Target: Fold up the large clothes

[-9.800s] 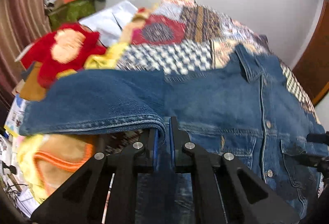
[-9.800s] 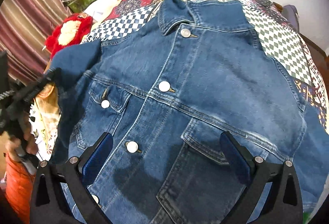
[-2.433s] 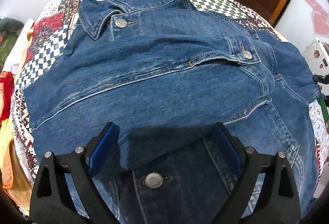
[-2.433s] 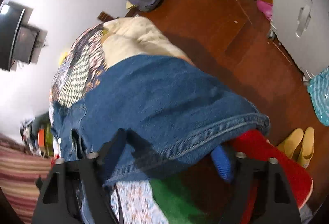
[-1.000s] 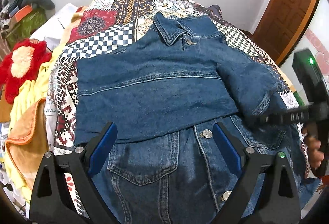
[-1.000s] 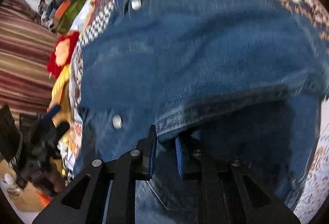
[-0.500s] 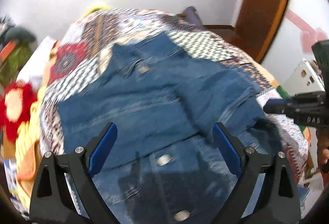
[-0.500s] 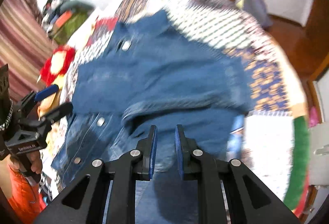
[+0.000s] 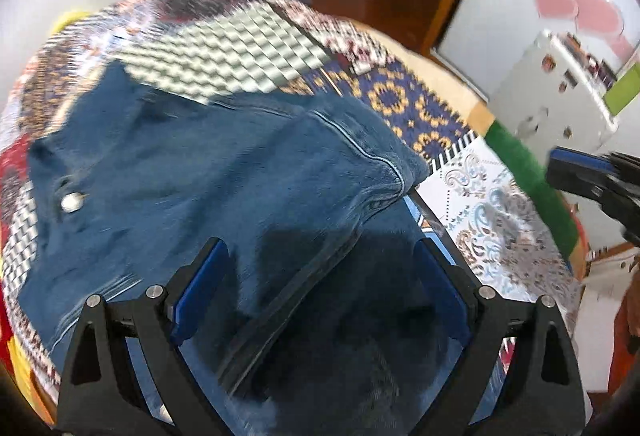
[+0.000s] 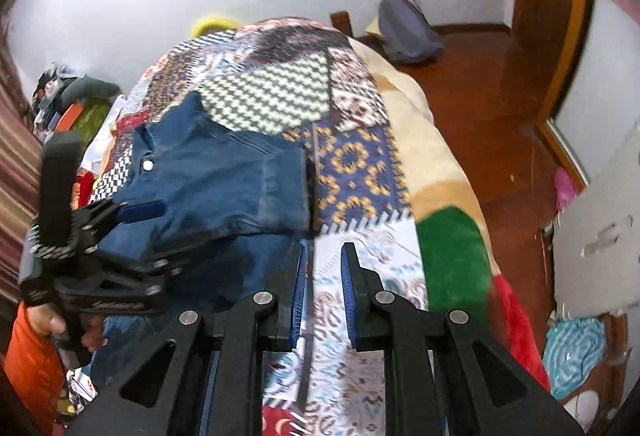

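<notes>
A blue denim jacket (image 10: 224, 187) lies face up on the patchwork bedspread (image 10: 352, 163), collar toward the far wall, with a sleeve folded across its chest (image 9: 248, 171). My left gripper (image 9: 320, 276) hangs open just above the jacket's right half, with only denim under its wide-spread blue pads (image 9: 196, 288). In the right wrist view the left gripper (image 10: 160, 236) shows at the left, held by a hand. My right gripper (image 10: 324, 288) is shut and empty, raised over the bedspread just right of the jacket's edge. It also shows in the left wrist view as the right gripper (image 9: 560, 171) at the right edge.
The bed ends at the right, where wooden floor (image 10: 480, 83) begins. A purple bag (image 10: 408, 23) lies on the floor by the far wall. A white cabinet (image 9: 552, 107) stands at the right. Piled clothes and boxes (image 10: 72, 103) sit left of the bed.
The right gripper let go of the sleeve cuff, then rose and drew off to the right of the jacket. The left gripper, still open, swung across to the jacket's right side.
</notes>
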A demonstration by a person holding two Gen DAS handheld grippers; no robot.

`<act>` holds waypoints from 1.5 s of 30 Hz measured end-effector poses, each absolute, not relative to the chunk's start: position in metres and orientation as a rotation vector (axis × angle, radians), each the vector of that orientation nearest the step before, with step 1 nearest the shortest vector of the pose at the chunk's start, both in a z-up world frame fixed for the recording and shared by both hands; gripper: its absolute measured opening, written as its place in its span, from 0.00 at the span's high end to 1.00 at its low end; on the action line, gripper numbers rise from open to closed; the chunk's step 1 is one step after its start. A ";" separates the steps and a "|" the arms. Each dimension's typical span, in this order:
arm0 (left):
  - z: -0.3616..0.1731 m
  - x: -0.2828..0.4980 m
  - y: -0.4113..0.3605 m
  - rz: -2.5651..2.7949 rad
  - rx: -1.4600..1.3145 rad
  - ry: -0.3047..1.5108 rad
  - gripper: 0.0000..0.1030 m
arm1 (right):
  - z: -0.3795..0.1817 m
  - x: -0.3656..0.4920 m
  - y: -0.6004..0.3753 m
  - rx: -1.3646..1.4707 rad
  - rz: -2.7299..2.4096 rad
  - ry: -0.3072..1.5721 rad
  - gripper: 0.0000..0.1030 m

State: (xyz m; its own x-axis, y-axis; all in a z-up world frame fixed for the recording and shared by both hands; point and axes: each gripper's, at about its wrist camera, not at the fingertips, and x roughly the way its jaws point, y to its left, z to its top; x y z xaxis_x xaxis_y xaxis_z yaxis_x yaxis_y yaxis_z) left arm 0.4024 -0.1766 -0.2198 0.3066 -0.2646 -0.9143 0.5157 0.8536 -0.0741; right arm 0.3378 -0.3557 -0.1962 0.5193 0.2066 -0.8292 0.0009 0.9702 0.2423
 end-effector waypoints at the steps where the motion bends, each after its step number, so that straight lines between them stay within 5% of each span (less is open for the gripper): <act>1: -0.228 0.407 -0.181 -0.518 0.270 1.166 0.09 | -0.202 0.338 -0.360 0.235 0.120 1.033 0.87; 4: -0.245 0.415 -0.191 -0.471 0.337 1.165 0.19 | -0.216 0.337 -0.364 0.258 0.119 1.061 0.87; 7: -0.247 0.415 -0.192 -0.439 0.431 1.078 0.39 | -0.230 0.338 -0.361 0.268 0.125 1.089 0.87; 9: -0.242 0.414 -0.187 -0.437 0.423 1.047 0.68 | -0.237 0.340 -0.357 0.263 0.131 1.105 0.87; 11: -0.231 0.416 -0.179 -0.436 0.387 1.033 0.83 | -0.242 0.344 -0.351 0.252 0.140 1.122 0.87; 16: -0.180 0.420 -0.153 -0.391 0.324 0.882 0.95 | -0.242 0.354 -0.329 0.191 0.185 1.123 0.87; 24: -0.076 0.417 -0.071 -0.318 0.184 0.639 0.96 | -0.213 0.381 -0.291 0.110 0.239 1.043 0.87; 28: -0.070 0.406 -0.030 -0.275 0.154 0.607 0.96 | -0.216 0.395 -0.266 0.039 0.260 1.046 0.87; 35: -0.156 0.394 0.034 -0.187 0.111 0.806 0.96 | -0.287 0.414 -0.238 -0.102 0.223 1.223 0.87; 41: -0.248 0.372 0.082 -0.128 0.017 1.033 0.91 | -0.292 0.398 -0.227 -0.344 0.132 1.132 0.87; 45: -0.269 0.350 0.105 -0.093 -0.044 1.053 0.72 | -0.294 0.392 -0.232 -0.415 0.077 1.105 0.87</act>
State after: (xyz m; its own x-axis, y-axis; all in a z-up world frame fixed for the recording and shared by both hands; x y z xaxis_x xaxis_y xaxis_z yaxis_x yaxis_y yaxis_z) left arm 0.3499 0.1053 -0.2689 0.4916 -0.0979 -0.8653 0.0554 0.9952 -0.0811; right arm 0.3920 -0.2316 -0.2939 0.4547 -0.1440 -0.8789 -0.2639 0.9207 -0.2874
